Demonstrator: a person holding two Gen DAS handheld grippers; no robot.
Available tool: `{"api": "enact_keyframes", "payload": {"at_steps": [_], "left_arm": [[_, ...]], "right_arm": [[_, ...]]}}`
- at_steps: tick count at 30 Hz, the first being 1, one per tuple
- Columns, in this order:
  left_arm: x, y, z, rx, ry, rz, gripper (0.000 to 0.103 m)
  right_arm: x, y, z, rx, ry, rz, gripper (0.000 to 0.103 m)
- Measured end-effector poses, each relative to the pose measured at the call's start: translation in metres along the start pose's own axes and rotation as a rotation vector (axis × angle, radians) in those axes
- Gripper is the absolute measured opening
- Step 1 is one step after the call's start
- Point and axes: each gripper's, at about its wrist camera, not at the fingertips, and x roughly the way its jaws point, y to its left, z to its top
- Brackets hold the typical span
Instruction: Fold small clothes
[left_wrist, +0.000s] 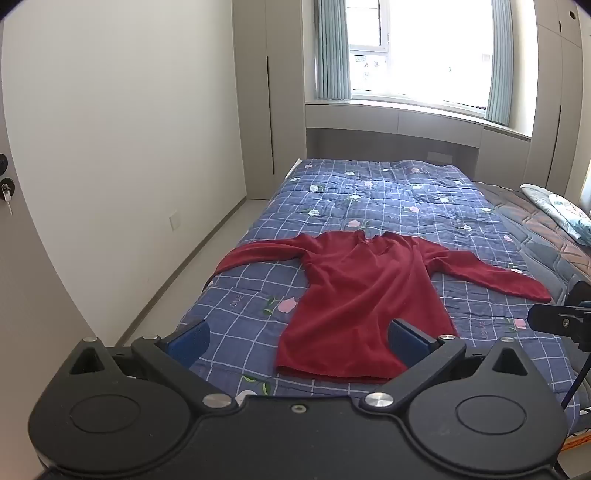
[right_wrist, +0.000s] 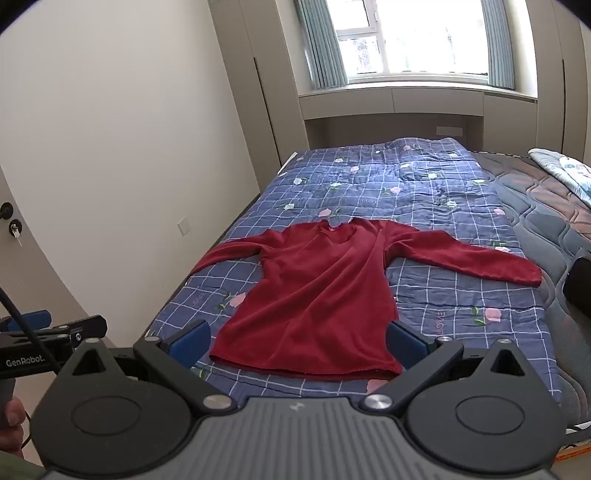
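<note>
Red top (left_wrist: 354, 291) lay flat on the quilt (left_wrist: 406, 192), neck toward the window, hem nearest me, both sleeves spread out to the sides; the left sleeve (left_wrist: 255, 254) ran to the bed edge, the right sleeve (right_wrist: 480, 258) ended near the bare mattress. Nothing folded yet, by my reading. I held the left gripper (left_wrist: 299, 343) and right gripper (right_wrist: 299, 339) above the near end of the bed, both tilted down toward the hem, jaws wide apart and empty, no cloth touched. Step in hand, as I judged it: approach for the first fold. Note for doing it well: take one sleeve cuff per gripper, pinch only the top layer's edge and not the quilt beneath, lift just clear, and carry each sleeve across the body so the folds land square. The left cuff at the bed edge looked likely to slip off if dragged. Fabric looked soft and limp, so slow moves.
</note>
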Motion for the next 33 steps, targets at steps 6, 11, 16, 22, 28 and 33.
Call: {"api": "enact_keyframes", "payload": {"at_steps": [6, 11, 16, 22, 28, 33], "left_arm": [[0.0, 0.001, 0.0, 0.0, 0.0, 0.003, 0.102], [0.001, 0.002, -0.003, -0.003, 0.0, 0.006, 0.102], [0.007, -0.002, -0.003, -0.003, 0.004, 0.006, 0.102], [0.008, 0.001, -0.003, -0.005, 0.01, 0.004, 0.102], [0.006, 0.0, -0.002, -0.005, 0.01, 0.006, 0.102], [0.006, 0.0, -0.003, -0.005, 0.011, 0.01, 0.102]], "right_arm": [[-0.001, 0.003, -0.001, -0.003, -0.004, -0.002, 0.103], [0.004, 0.003, -0.004, -0.002, -0.001, -0.002, 0.103], [0.004, 0.004, -0.004, -0.003, 0.001, -0.004, 0.103], [0.009, -0.001, -0.003, -0.001, 0.006, -0.003, 0.103], [0.009, -0.001, -0.002, -0.002, 0.008, -0.002, 0.103], [0.008, -0.004, 0.0, 0.002, 0.013, -0.004, 0.103]]}}
